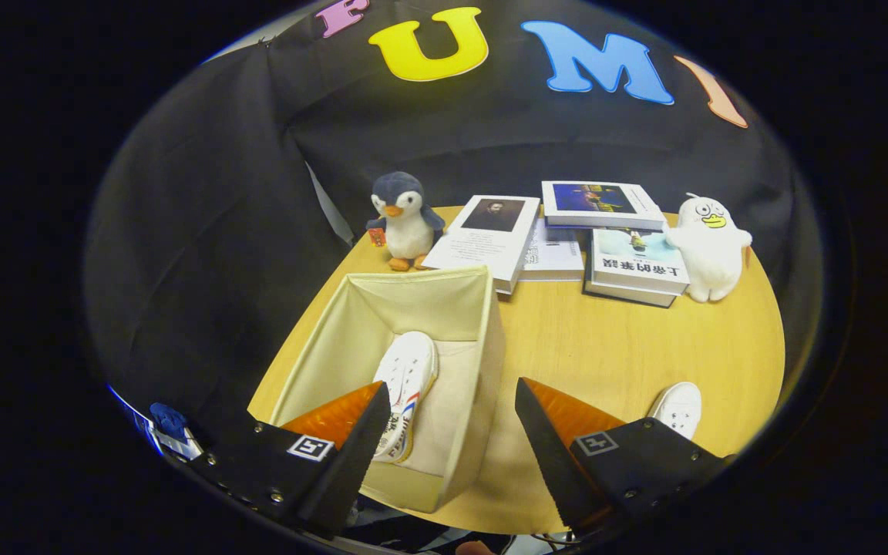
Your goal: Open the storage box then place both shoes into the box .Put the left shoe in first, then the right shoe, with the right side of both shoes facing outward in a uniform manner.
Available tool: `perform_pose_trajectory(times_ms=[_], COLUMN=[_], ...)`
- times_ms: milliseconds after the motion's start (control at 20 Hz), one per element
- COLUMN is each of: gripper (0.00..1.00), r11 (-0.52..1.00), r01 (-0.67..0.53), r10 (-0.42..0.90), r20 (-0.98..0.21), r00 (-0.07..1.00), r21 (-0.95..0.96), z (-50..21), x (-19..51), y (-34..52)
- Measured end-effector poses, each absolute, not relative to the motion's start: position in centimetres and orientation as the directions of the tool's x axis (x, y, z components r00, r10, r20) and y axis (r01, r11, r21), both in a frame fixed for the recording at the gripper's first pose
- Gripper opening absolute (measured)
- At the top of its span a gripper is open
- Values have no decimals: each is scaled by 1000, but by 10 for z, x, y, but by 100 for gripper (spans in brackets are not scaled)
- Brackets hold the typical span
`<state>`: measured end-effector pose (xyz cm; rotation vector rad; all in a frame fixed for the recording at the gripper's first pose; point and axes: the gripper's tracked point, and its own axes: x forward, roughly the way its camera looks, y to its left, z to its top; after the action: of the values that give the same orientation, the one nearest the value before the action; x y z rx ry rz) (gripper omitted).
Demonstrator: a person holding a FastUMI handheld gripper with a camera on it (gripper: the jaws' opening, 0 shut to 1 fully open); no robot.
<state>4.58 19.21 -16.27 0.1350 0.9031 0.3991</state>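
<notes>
Black cloth hung behind a round wooden bench [613,347], and along its far side stood a penguin plush [405,220], a spread of books [567,235] and a white duck plush [710,247]. Nearer, the cream fabric storage box [490,331] sat with its top open, and one white shoe [407,389] already lay inside it, propped with its toe up toward the box's back wall and its striped side showing.

The gripper [452,428] hovered above the near edge of the bench with its fingers spread wide and nothing between them. One finger overlapped the heel end of the boxed shoe; whether it touched the shoe could not be told. The other finger stood over bare wood.

The second white shoe [679,408] rested on the bench outside the box, well off to the right of the fingers and partly hidden behind the right finger's mount, so that only its rounded end was seen. Its long axis appeared to run roughly from that end back toward the near rim of the bench, though too little showed to be sure.

Judged from this, the box was open and one shoe placed, so the coming move turned on swinging the fingers rightward, away from the box, and squaring them across the second shoe.
</notes>
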Motion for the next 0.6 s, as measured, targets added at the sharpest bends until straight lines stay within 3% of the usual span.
perform_pose_trajectory(times_ms=[600], gripper=[98], r11=[960], r01=[-128], r10=[278], r20=[-782], r00=[557], r21=[250], z=[-188], x=[29], y=[60])
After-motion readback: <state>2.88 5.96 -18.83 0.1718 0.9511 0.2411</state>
